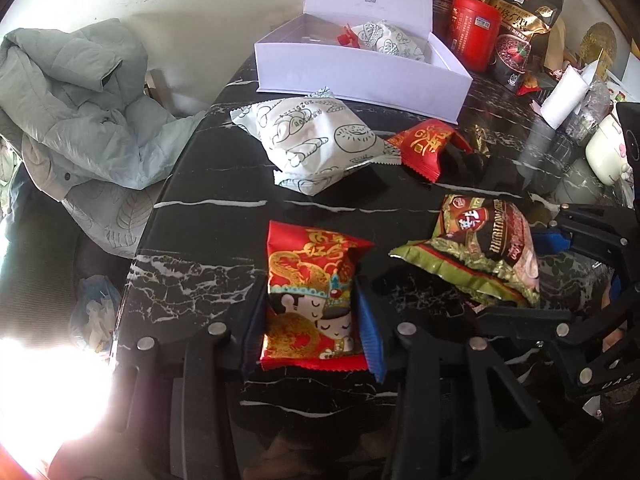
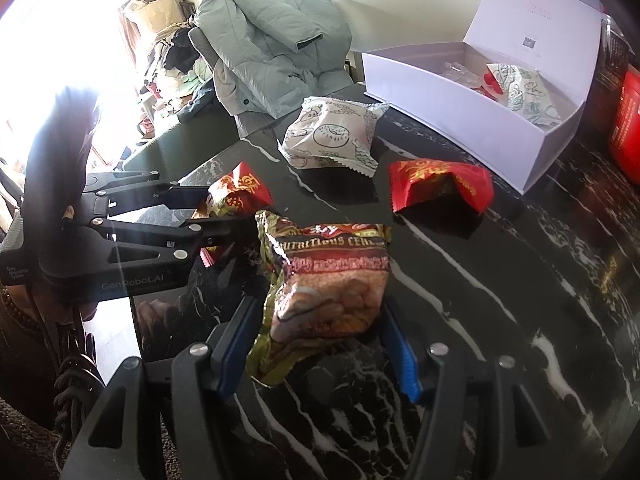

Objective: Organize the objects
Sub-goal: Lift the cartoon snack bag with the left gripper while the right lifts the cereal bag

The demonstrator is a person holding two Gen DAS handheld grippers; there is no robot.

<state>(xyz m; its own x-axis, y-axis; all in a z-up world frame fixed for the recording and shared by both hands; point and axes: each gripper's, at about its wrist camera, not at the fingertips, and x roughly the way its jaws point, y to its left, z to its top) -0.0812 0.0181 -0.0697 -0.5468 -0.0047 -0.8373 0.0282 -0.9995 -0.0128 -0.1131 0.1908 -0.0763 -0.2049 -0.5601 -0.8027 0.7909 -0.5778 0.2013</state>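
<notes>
A red snack packet with a cartoon figure [image 1: 312, 300] lies low in the centre of the left wrist view, on a black marbled table [image 1: 200, 208], and the left gripper [image 1: 312, 332] has its blue pads pressed against both sides of it. Right of it, a green and brown cereal bag [image 2: 324, 288] sits between the right gripper [image 2: 320, 344] fingers, which stand partly apart; the left pad looks close to the wrapper, the right one clear of it, so it does not appear gripped. Further up lie a white bread packet [image 1: 312, 140] and a small red packet [image 1: 428, 144], both still loose. At the top, an open white box [image 1: 360, 68] already holds one white packet [image 1: 384, 40], so the sorting seems barely begun. Only the left view shows the red canister [image 1: 474, 30] and dark bags at the upper right; only the right view shows the person's dark sleeve [image 2: 60, 152] at the left edge.
</notes>
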